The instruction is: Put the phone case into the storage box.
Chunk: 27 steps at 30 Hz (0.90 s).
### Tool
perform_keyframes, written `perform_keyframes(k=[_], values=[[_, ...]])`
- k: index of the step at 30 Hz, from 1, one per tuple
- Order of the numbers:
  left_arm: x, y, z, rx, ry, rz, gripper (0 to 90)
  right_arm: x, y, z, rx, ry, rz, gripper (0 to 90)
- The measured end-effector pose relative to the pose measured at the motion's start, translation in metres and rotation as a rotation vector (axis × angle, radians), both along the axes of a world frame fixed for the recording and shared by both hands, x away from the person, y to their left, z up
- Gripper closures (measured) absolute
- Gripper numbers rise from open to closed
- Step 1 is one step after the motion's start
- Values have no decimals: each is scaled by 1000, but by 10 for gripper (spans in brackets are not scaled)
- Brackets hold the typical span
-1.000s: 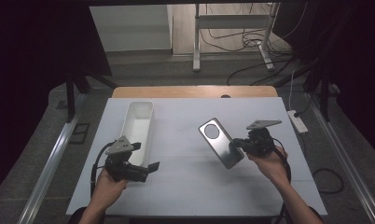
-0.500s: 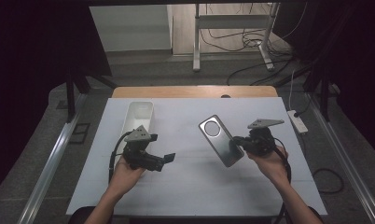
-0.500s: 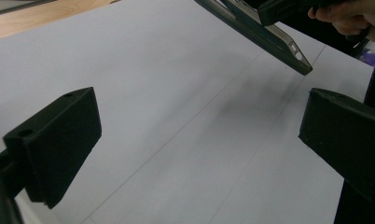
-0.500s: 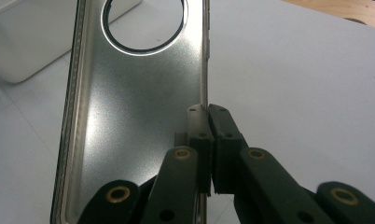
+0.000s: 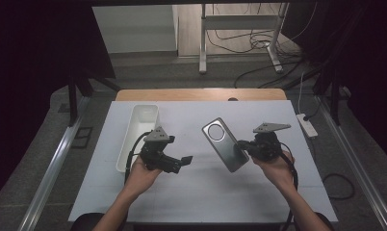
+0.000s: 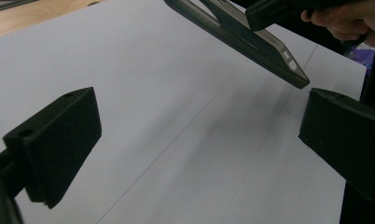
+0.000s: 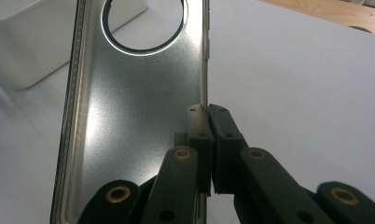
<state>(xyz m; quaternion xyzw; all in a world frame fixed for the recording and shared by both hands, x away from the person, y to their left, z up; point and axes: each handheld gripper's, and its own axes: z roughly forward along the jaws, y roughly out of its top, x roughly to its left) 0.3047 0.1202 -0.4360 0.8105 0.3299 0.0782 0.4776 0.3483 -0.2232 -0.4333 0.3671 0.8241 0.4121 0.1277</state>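
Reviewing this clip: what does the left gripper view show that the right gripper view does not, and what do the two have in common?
Left gripper view alone: the left hand-held gripper, jaws wide apart with nothing between them, a lower corner of the phone case with its port cutouts, and the person's fingers.

Right gripper view alone: the right hand-held gripper shut on the case's side edge, the case's round camera opening, and the white bin.

Both: the phone case and the white table.

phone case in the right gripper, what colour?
Dark grey, metallic-looking sheen, on the phone case; shows best in the right gripper view.
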Motion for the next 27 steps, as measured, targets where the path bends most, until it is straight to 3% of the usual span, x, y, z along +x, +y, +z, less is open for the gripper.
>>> perform_keyframes(k=[13,27], values=[[1,-17,-11,-28,33,-13,2,-6,16,0,4,-13,28,882],[2,-30,-17,-1,55,-26,1,-15,36,-4,1,-23,67,882]])
